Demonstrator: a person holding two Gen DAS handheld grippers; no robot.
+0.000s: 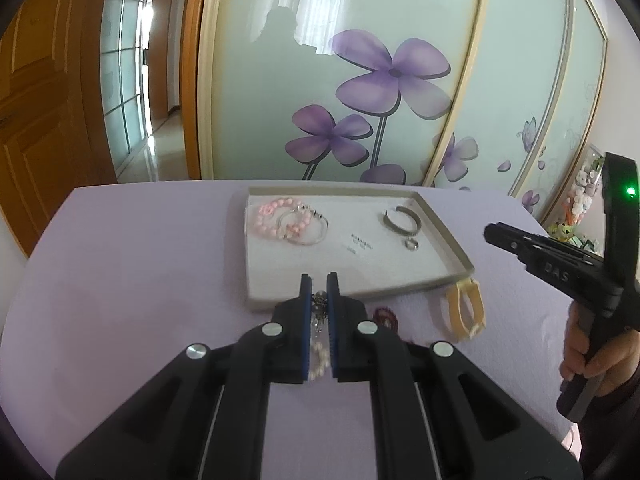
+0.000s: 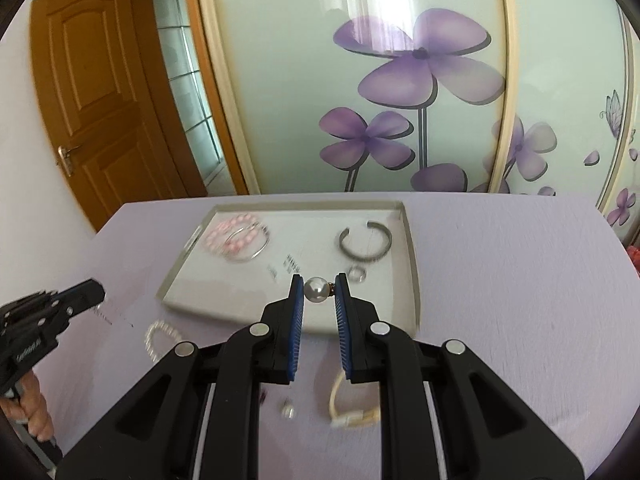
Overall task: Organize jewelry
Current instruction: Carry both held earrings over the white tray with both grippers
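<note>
A shallow white tray (image 1: 448, 240) (image 2: 410, 240) lies on the lilac table. In it are a pink bead bracelet (image 1: 266, 216) (image 2: 224, 232), a clear bangle (image 1: 316, 236), a grey cuff bangle (image 1: 402, 220) (image 2: 364, 242) and a small ring (image 1: 411, 244) (image 2: 357, 273). My left gripper (image 1: 320, 282) is shut on a dangly chain piece (image 1: 319, 304) with white pearls (image 1: 320, 354) hanging below, just in front of the tray. My right gripper (image 2: 319, 284) is shut on a pearl earring (image 2: 316, 289) above the tray's near edge.
On the table in front of the tray lie a cream strap bracelet (image 1: 464, 308) (image 2: 352, 412), a dark red piece (image 1: 385, 316), a small pearl stud (image 2: 288, 411) and a white pearl bracelet (image 2: 160, 338). A jar of trinkets (image 1: 580, 196) stands at the right.
</note>
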